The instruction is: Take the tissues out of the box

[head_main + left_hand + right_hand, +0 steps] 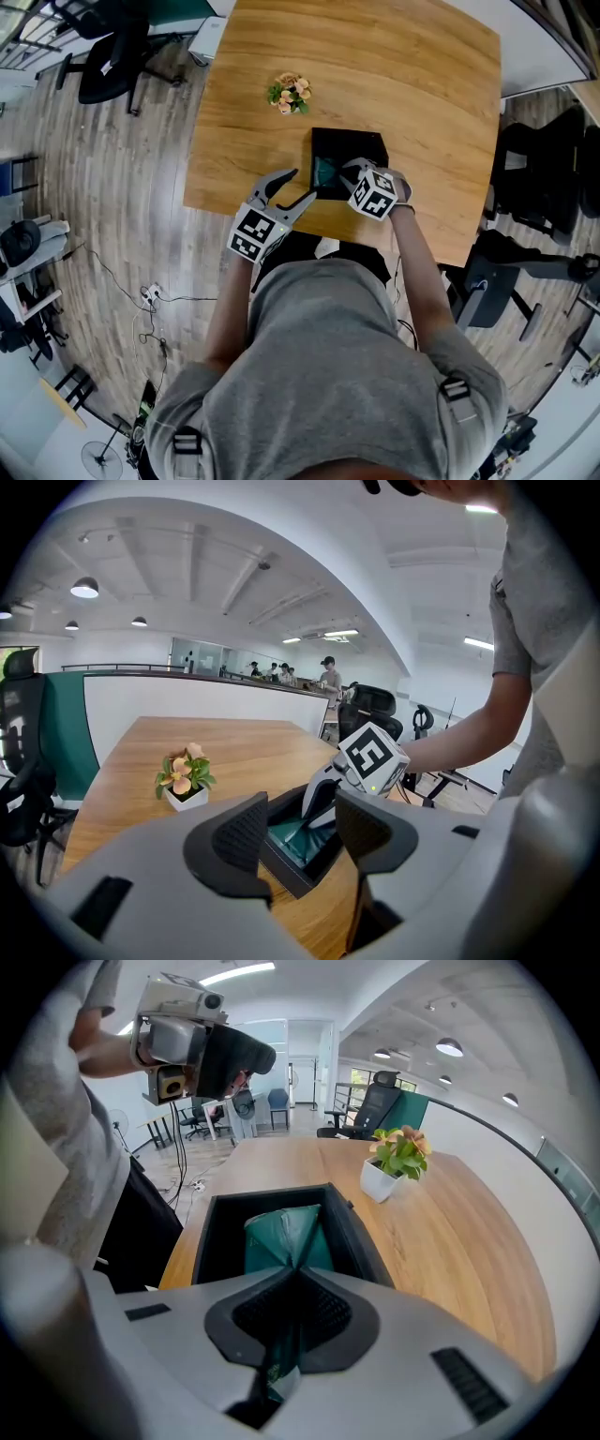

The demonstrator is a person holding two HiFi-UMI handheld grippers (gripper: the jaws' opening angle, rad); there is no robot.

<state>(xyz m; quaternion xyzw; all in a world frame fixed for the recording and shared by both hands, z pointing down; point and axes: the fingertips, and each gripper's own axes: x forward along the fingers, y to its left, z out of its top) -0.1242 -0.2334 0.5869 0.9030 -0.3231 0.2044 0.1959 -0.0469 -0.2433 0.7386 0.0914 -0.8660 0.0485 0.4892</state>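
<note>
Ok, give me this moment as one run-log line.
right claw: shut on green tissue pack | pack: inside black box | left claw: open, empty, beside box | stage: pack not yet lifted out

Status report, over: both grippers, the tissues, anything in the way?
Right gripper shut on green tissue pack, inside black box. Left gripper open, empty, beside box. Pack not yet out. Flower pot apart, not in the way.

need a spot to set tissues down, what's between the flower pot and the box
Nothing: only bare table lies between the flower pot and the box, plain in the head view and the right gripper view.
</note>
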